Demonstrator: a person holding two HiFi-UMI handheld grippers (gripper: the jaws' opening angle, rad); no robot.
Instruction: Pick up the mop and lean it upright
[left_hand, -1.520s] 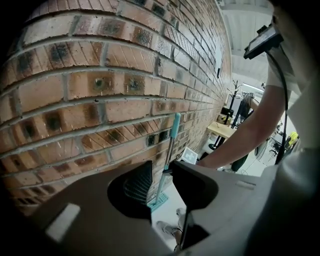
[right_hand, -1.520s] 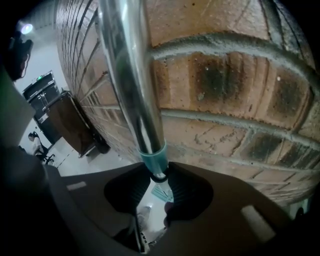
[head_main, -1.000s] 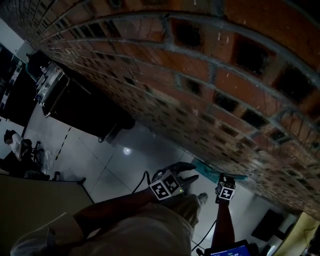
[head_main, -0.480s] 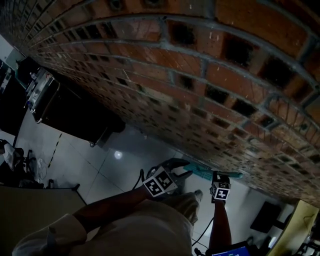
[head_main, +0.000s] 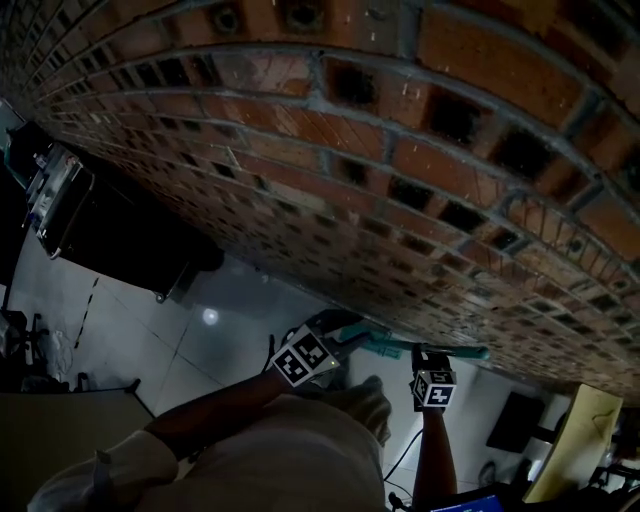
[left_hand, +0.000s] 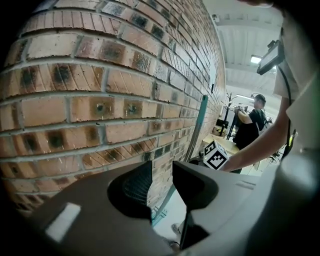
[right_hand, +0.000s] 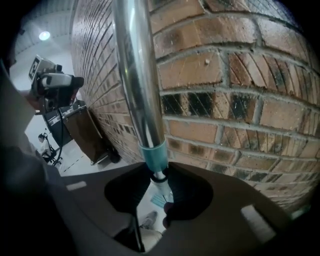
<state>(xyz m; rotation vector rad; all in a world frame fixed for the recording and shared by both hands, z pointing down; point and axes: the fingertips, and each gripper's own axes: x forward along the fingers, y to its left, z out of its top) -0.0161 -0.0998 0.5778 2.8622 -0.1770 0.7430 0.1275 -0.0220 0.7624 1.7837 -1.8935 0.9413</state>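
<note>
— What have your right tongs got?

— My right tongs (right_hand: 159, 174) are clamped on the mop (right_hand: 137, 75). The jaws grip the thin neck just under its teal collar (right_hand: 152, 154). From there the silver pole runs steeply up, close beside the brick wall (right_hand: 240, 80).

— And the left?

— My left tongs (left_hand: 162, 166) hold nothing. The jaws stand a narrow gap apart and the pads press on nothing. Through the gap I see bricks and, farther off, a teal stretch of the mop slanting along the wall.

— Where does that put the mop overall?

— It is off the grey floor (head_main: 150, 330) at the end I hold and raised against the wall. In the head view both tongs sit low by the brickwork, with the teal handle passing beside them.
</note>
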